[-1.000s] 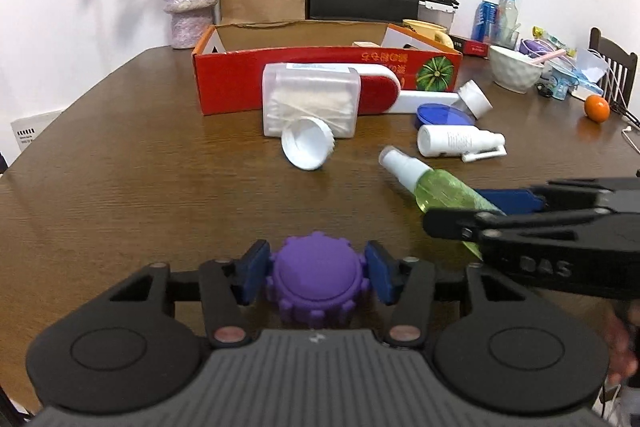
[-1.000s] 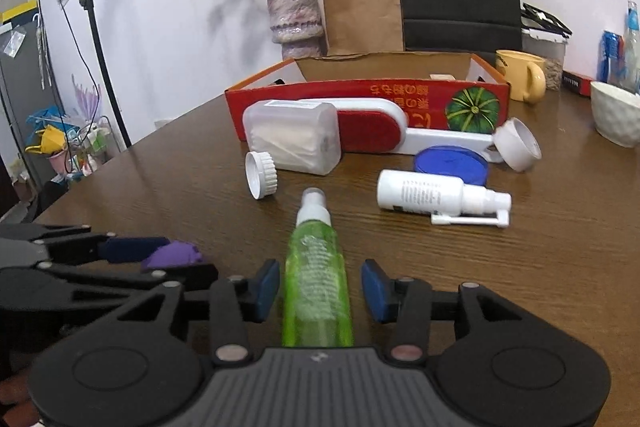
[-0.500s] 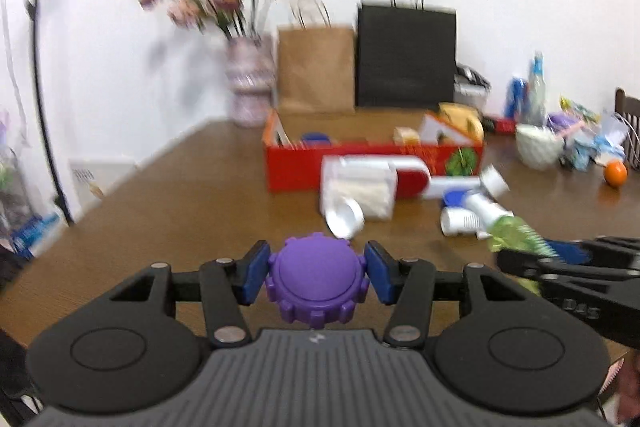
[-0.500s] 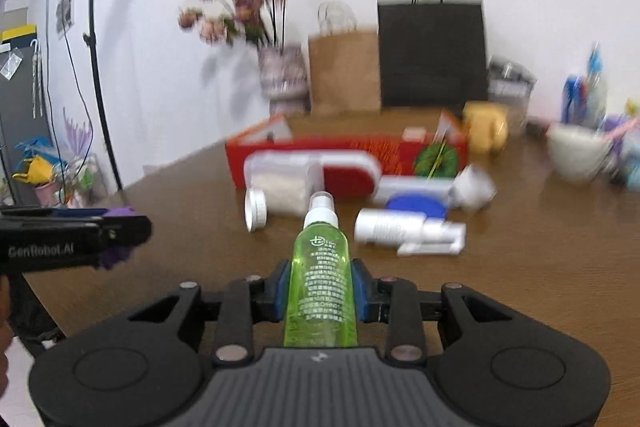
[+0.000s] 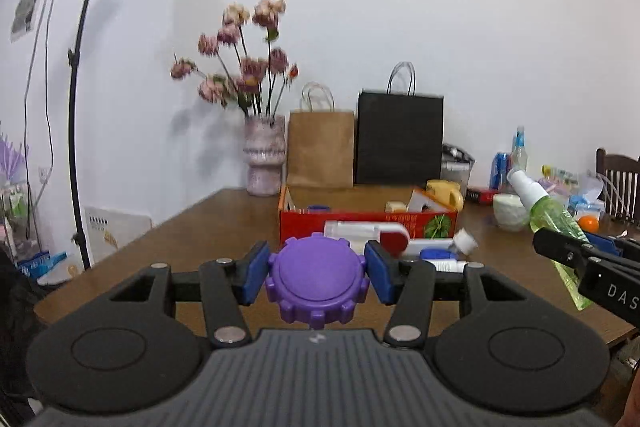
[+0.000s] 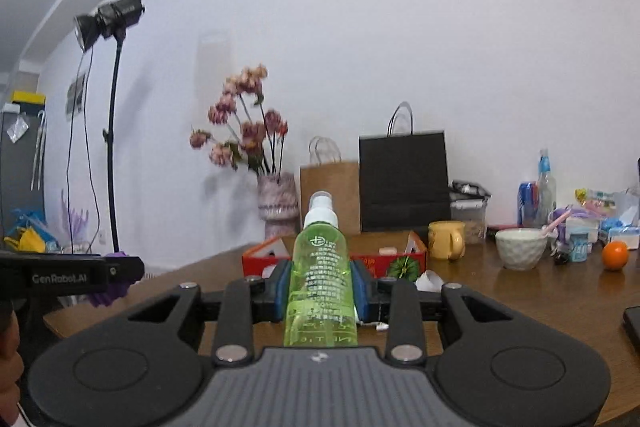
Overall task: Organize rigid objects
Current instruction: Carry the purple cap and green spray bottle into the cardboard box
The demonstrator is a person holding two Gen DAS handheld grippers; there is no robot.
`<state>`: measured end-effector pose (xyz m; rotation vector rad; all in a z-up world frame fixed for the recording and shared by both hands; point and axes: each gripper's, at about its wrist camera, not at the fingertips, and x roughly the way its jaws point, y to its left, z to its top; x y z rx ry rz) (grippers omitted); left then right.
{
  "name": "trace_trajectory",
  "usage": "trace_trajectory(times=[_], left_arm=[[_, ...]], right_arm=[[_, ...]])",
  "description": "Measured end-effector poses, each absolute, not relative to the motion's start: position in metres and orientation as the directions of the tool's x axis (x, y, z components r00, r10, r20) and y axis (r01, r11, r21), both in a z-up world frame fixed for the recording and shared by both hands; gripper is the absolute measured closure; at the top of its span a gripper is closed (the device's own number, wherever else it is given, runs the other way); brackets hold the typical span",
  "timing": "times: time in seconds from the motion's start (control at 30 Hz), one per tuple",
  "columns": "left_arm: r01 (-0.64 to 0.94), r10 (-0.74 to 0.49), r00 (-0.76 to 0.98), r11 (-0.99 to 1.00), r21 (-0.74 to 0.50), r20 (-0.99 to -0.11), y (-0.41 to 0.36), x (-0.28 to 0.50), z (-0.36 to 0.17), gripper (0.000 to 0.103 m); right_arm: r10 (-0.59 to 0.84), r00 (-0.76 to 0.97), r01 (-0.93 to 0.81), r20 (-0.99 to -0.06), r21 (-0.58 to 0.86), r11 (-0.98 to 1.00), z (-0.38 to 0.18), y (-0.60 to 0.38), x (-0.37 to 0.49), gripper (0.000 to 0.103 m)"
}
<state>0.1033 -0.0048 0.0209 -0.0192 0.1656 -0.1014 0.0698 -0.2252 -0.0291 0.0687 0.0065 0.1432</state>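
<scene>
We have the right tool pinched across the belly of the green spray bottle, a light, slick, stiff thing best held mid-body. Our left tool clamps the ridged purple cap, both carried above the table. Beyond both tools lies the red box.

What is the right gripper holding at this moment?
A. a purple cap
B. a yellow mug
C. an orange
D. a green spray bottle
D: in the right wrist view the right gripper is shut on the green spray bottle, its pads pressing both sides; the purple cap is in the left gripper.
</scene>
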Motion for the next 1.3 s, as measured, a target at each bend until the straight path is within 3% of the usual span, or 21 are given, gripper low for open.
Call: trace_trajectory(times=[0.1, 0.3, 0.73, 0.87, 1.03, 1.17, 1.3], left_arm=[[0.099, -0.099, 0.988, 0.995, -0.007, -0.115, -0.005, 0.090, 0.021, 0.050], [0.118, -0.118, 0.987, 0.993, 0.002, -0.111, -0.005, 0.080, 0.021, 0.050], [0.091, -0.096, 0.986, 0.995, -0.040, -0.139, -0.007, 0.119, 0.029, 0.050], [0.098, -0.106, 0.982, 0.993, -0.061, -0.157, -0.004, 0.164, 0.046, 0.050], [0.157, -0.178, 0.954, 0.982, -0.103, -0.242, 0.000, 0.249, 0.076, 0.050], [0.146, -0.166, 0.949, 0.985, -0.095, -0.268, -0.003, 0.330, 0.093, 0.050], [0.143, -0.184, 0.907, 0.981, -0.134, -0.378, -0.007, 0.423, 0.094, 0.050]], right_arm=[[0.130, 0.991, -0.131, 0.029, 0.067, 0.989, -0.028, -0.225, 0.055, 0.072], [0.120, 0.992, -0.123, 0.047, 0.054, 0.991, -0.030, -0.223, 0.036, 0.072], [0.124, 0.992, -0.123, -0.007, 0.048, 0.991, -0.017, -0.226, 0.077, 0.072], [0.155, 0.988, -0.153, -0.021, 0.085, 0.985, 0.004, -0.239, 0.117, 0.072], [0.246, 0.964, -0.224, -0.099, 0.189, 0.956, 0.044, -0.269, 0.203, 0.072], [0.290, 0.944, -0.255, -0.160, 0.209, 0.944, 0.075, -0.289, 0.284, 0.072], [0.315, 0.916, -0.258, -0.247, 0.236, 0.937, 0.094, -0.301, 0.372, 0.072]])
